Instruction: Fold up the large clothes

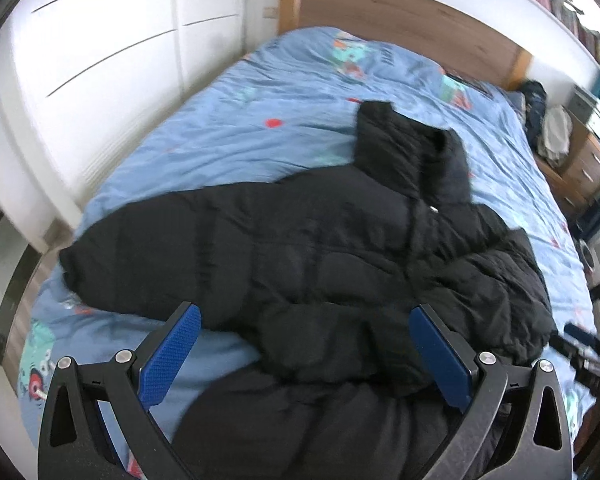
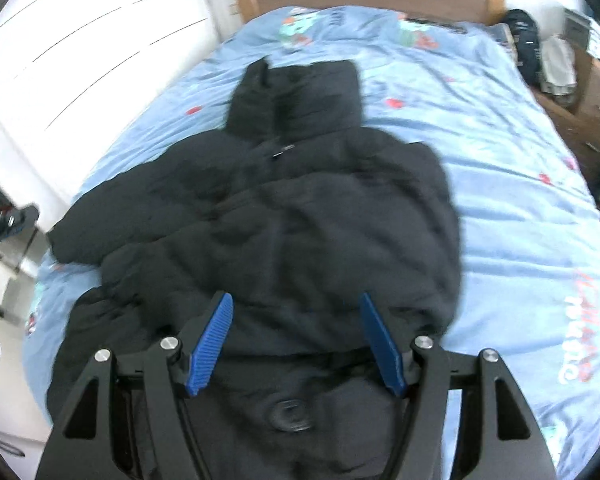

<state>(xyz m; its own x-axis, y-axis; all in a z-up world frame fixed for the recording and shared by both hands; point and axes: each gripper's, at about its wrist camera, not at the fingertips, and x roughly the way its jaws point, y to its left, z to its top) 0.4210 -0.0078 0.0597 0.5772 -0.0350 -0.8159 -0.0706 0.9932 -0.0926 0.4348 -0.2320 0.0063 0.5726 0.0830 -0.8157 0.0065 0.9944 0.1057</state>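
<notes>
A large black puffer jacket (image 1: 300, 248) lies spread on a bed with a light blue patterned cover (image 1: 228, 128). Its collar points toward the headboard, one sleeve stretches left, and the right sleeve is folded in over the body. My left gripper (image 1: 306, 314) is open above the jacket's lower part, its blue pads (image 1: 172, 356) apart and holding nothing. In the right wrist view the jacket (image 2: 284, 208) fills the middle of the bed cover (image 2: 520, 200). My right gripper (image 2: 296, 304) is open above the jacket's hem, empty.
A wooden headboard (image 1: 400, 12) stands at the far end. White wardrobe doors (image 1: 100, 60) run along the left side. A wooden drawer unit (image 1: 584, 164) with clothes piled on it stands at the right. The other gripper's body shows at the right edge (image 1: 584, 344).
</notes>
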